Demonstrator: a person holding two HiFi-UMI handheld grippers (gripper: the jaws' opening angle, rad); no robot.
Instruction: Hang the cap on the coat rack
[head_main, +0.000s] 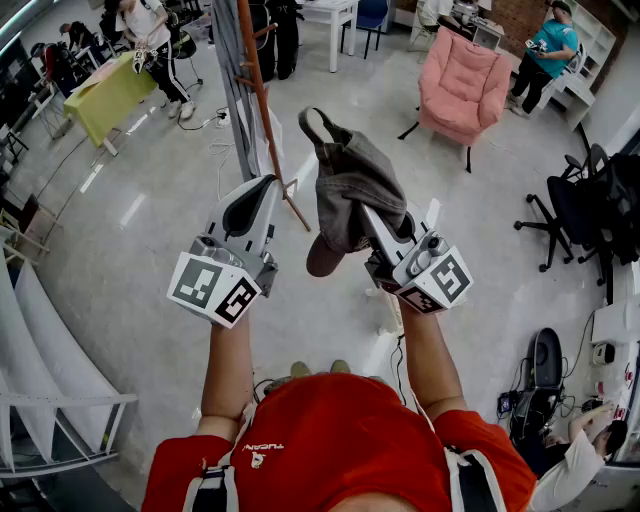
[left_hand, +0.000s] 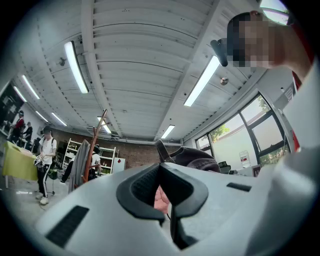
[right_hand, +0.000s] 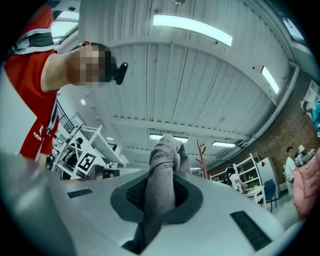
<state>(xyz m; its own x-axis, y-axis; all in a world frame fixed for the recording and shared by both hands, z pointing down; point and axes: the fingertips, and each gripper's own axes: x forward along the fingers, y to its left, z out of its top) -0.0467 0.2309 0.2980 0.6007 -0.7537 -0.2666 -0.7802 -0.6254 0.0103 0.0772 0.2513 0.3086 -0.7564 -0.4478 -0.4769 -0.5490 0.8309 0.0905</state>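
Head view, cap: the grey cap (head_main: 350, 185) hangs in the air from the right gripper (head_main: 385, 235). It is near the wooden coat rack (head_main: 262, 100) but not on it.
Head view, handling: it looks like soft, light cloth that folds and sags. I judge the strap loop (head_main: 315, 125) at the top is the part to put over a peg.
Left gripper view, jaws: the left gripper (left_hand: 160, 167) has its tips together and holds nothing. The cap (left_hand: 192, 155) shows beyond them, apart.
Right gripper view, jaws: almost together, pressed on a fold of the cap (right_hand: 165, 150). The coat rack (right_hand: 202, 160) stands behind, well apart.
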